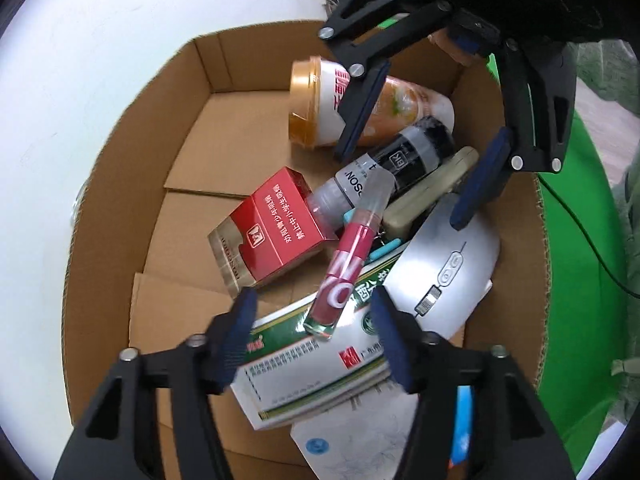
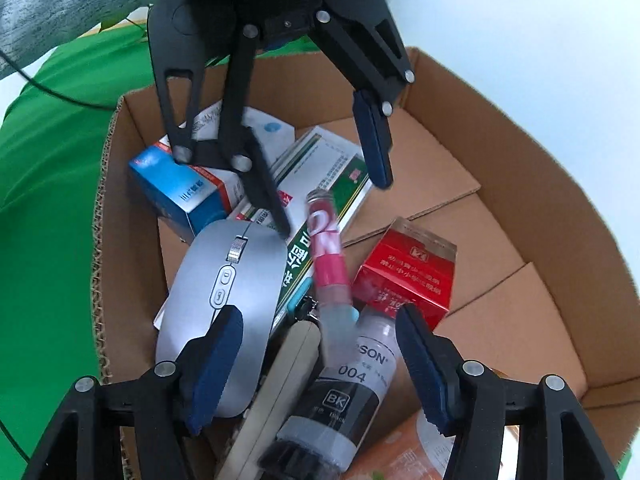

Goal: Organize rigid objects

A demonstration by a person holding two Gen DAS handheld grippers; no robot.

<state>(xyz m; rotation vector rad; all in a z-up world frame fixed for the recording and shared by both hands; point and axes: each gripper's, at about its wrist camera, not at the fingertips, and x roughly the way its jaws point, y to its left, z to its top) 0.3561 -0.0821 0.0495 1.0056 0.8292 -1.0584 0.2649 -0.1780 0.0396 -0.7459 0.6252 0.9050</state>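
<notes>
Inspection found both grippers spread wide and empty above an open brown cardboard box (image 1: 188, 128). Left gripper (image 1: 314, 312) flanked a clear pink tube (image 1: 352, 252) lying across a green-and-white carton (image 1: 288, 364). Right gripper (image 2: 320, 332) hung over a silver computer mouse (image 2: 224, 300) and black ink bottle (image 2: 344, 392).

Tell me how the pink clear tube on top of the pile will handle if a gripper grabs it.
The pink tube looks like smooth, rigid plastic, so probably slippery between the pads. It is round and lies propped across the green-and-white box and other items, so a nudge may roll it off. It is likely light.
</notes>
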